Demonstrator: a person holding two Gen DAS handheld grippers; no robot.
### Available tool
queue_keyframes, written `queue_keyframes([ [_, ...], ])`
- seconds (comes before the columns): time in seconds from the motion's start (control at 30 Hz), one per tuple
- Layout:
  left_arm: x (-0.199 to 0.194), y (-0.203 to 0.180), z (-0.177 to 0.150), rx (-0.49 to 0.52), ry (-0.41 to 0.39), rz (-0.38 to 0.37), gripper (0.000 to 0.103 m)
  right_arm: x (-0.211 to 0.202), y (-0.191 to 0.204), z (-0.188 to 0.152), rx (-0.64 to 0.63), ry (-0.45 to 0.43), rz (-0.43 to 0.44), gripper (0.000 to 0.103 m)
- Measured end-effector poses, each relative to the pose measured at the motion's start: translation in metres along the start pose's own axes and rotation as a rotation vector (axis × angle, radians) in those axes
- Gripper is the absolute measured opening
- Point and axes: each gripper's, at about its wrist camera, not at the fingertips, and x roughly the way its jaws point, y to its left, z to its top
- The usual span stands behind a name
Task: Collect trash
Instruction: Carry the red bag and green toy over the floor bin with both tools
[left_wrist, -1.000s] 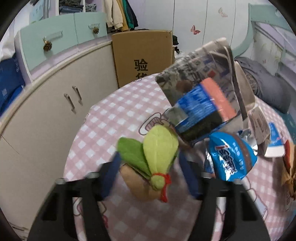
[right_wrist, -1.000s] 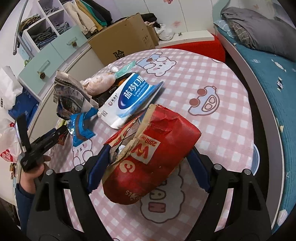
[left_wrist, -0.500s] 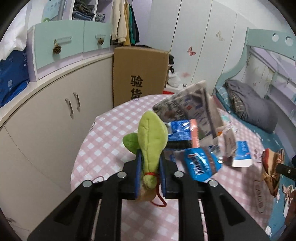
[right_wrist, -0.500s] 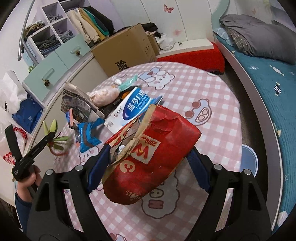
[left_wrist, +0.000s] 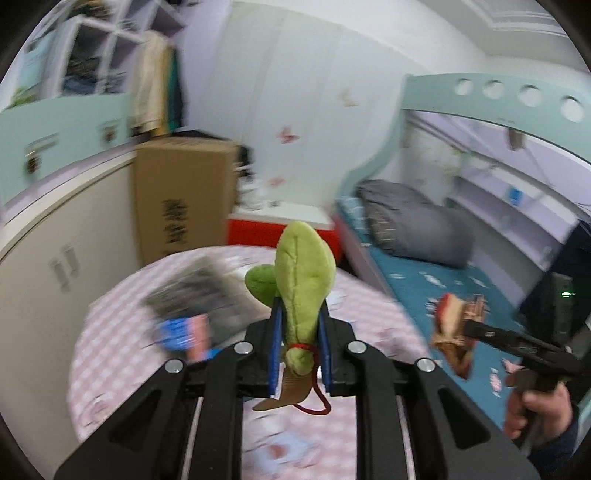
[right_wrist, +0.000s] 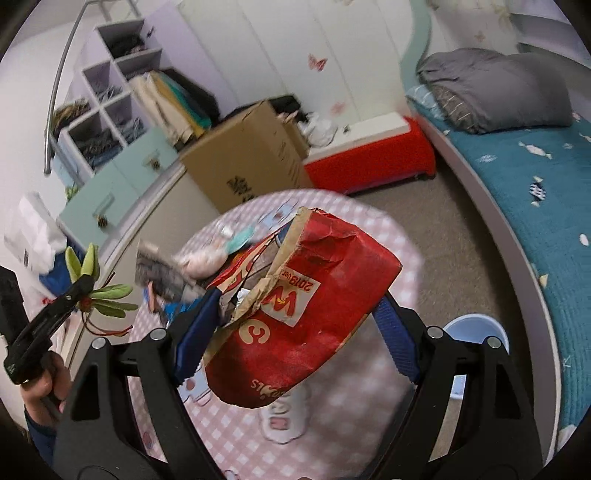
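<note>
Left wrist view showed the left tool clenched on a green plush leaf toy, pinched low near its red tie, the leaf standing upright above the blue pads and clear of the counter. In the right wrist view the right tool was grasping a torn red paper bag, gripped across its width and held in the air over the pink checked cloth. Both loads were lifted, so the step in hand looked like carrying them off to a bin; a pale blue bin sat on the floor just past the counter's edge, below the right tool, and was probably the target. The bag's ragged mouth faced up and to the left, so keeping it level seemed wise lest the contents spill. More litter, a newspaper and a blue wrapper, lay on the counter, blurred. Room was fair: open carpet between counter and bed, though the bed rim ran close beside the bin, and the cardboard box stood behind the counter.
</note>
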Motion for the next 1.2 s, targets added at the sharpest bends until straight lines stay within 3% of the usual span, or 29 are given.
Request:
queue_keyframes([
  [0.27,0.076,-0.119,0.014,0.106,0.1,-0.241,0.017,-0.036,-0.104,0.008,0.14,-0.076,-0.146,0.08],
  [0.47,0.175,-0.209,-0.016,0.133,0.29,-0.362,0.017,-0.027,-0.204,-0.009,0.275,-0.021,-0.26,0.08],
  [0.77,0.313,-0.29,-0.094,0.232,0.595,-0.297,0.019,0.06,-0.325,-0.067,0.474,0.208,-0.333,0.08],
  [1.03,0.411,-0.32,-0.161,0.281,0.83,-0.2,0.021,0.128,-0.366,-0.107,0.562,0.344,-0.314,0.08],
  [1.1,0.43,-0.32,-0.177,0.287,0.896,-0.177,0.037,0.14,-0.373,-0.112,0.579,0.366,-0.307,0.082],
  [1.17,0.446,-0.319,-0.191,0.287,0.969,-0.149,0.064,0.148,-0.379,-0.114,0.596,0.393,-0.308,0.082],
  [1.2,0.444,-0.315,-0.192,0.296,0.975,-0.133,0.068,0.153,-0.383,-0.118,0.612,0.411,-0.302,0.084],
])
